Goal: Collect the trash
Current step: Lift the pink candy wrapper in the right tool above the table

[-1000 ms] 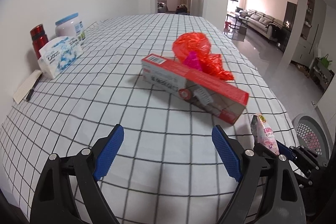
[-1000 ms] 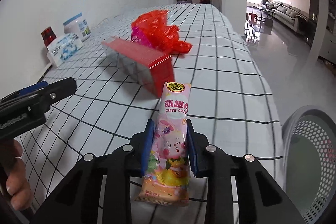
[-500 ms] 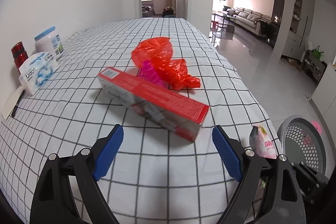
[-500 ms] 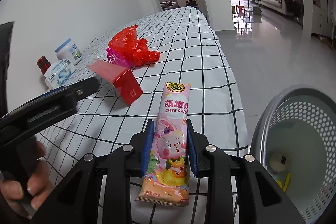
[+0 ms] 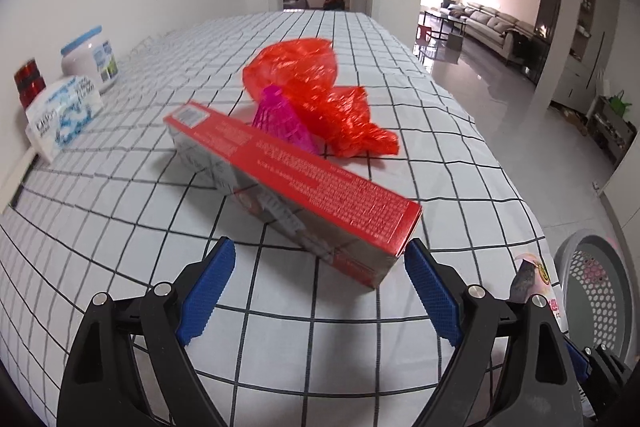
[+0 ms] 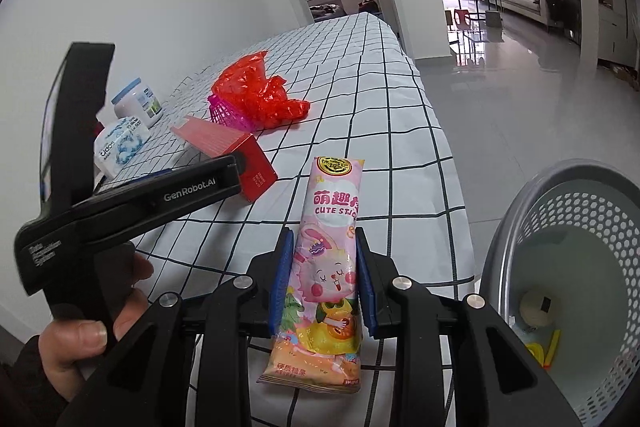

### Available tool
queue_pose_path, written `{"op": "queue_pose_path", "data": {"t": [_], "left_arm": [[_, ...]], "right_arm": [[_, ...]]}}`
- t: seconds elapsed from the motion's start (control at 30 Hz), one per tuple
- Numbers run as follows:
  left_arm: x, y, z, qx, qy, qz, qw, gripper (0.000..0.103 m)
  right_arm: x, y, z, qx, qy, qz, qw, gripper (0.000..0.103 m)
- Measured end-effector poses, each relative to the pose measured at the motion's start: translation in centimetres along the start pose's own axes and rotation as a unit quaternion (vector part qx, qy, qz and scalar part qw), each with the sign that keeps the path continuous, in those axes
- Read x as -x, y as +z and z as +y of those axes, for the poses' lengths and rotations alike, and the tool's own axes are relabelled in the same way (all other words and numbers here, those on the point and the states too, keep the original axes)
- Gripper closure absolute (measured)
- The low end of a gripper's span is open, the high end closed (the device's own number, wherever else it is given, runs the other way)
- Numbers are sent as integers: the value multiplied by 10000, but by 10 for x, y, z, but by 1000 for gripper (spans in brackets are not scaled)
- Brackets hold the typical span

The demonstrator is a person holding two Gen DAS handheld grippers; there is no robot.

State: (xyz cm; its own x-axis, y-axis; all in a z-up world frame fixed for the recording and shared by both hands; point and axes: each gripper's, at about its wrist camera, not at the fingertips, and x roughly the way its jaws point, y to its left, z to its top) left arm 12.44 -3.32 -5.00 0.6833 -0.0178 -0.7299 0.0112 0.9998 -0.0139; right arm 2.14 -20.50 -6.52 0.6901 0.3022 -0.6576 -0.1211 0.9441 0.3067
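My right gripper (image 6: 324,279) is shut on a pink candy packet (image 6: 326,267) and holds it above the table's right edge, left of a grey perforated waste basket (image 6: 568,267). My left gripper (image 5: 316,291) is open, its blue pads on either side of the near end of a long red box (image 5: 296,175) that lies on the checked tablecloth (image 5: 360,359). Behind the box lie a crumpled red plastic bag (image 5: 320,95) and a small pink mesh basket (image 5: 280,119). The packet (image 5: 536,283) and the waste basket (image 5: 600,291) also show in the left wrist view.
A tissue pack (image 5: 60,115), a white jar with a blue lid (image 5: 92,59) and a red can (image 5: 26,87) stand along the wall at the left. The waste basket holds a few items at its bottom (image 6: 536,307). Beyond the table is a tiled floor (image 6: 520,87).
My left gripper has moved forward to the red box, so its near end now sits between the open pads. My right gripper has carried the candy packet right, closer to the waste basket.
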Motion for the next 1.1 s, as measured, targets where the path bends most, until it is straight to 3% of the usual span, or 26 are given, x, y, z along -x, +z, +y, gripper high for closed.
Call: {"op": "queue_pose_path", "data": {"t": [0.57, 0.9, 1.1], "left_arm": [[22, -15, 66, 415, 554, -50, 9976, 18], [46, -6, 59, 375, 340, -345, 9981, 18], [41, 11, 50, 301, 216, -357, 9987, 15]], "right_arm": [[-2, -2, 6, 62, -59, -2, 10000, 74], [0, -3, 4, 27, -43, -29, 10000, 73], [3, -3, 3, 20, -17, -47, 10000, 73]]}}
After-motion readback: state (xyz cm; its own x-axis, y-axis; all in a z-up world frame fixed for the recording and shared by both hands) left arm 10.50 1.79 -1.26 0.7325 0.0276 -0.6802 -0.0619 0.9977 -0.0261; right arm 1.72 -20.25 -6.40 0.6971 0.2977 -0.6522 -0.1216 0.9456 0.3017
